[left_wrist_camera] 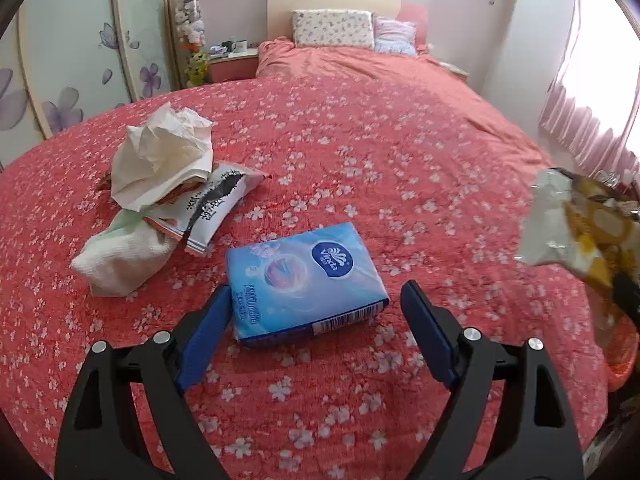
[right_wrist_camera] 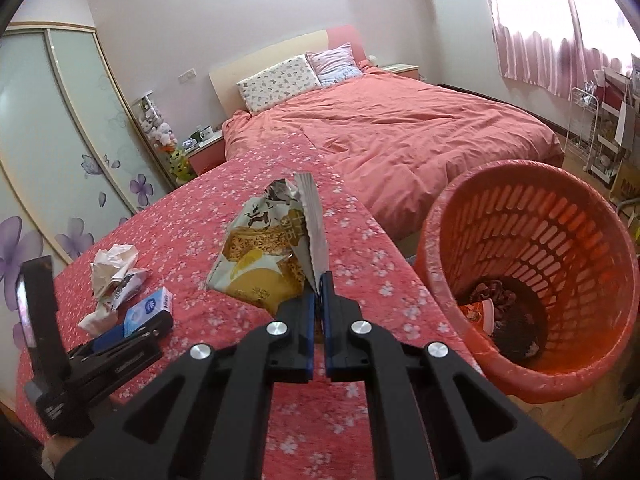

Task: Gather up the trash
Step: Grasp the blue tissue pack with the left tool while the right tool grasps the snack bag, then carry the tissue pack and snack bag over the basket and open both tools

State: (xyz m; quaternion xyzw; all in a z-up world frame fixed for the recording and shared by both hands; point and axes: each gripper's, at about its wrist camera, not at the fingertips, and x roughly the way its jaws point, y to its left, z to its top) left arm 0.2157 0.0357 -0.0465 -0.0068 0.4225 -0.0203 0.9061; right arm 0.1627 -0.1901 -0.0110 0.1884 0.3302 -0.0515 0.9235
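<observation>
Because pinched only along one crimped edge, could have slipped or swung loose before clearing the rim of the orange basket [right_wrist_camera: 532, 264]. Stood just right of the bed [right_wrist_camera: 224, 248], that basket, with some rubbish already at its bottom. Hung from the closed right hand-held gripper [right_wrist_camera: 319, 292], a yellow snack wrapper [right_wrist_camera: 260, 256], body dangling forward over the bed's edge and left of the basket, not yet above the opening. Risked landing on the floor between bed and basket if let go early.

Lay further from the basket, on the flowered blanket, a heap of crumpled paper and torn packets [left_wrist_camera: 160, 184]. Nearer the basket than that heap, a blue tissue pack [left_wrist_camera: 304, 276], flat on the blanket and partly between the spread jaws of the left hand-held gripper [left_wrist_camera: 316, 300], which gripped nothing. Looked full and unopened, so could have been binned by mistake.
</observation>
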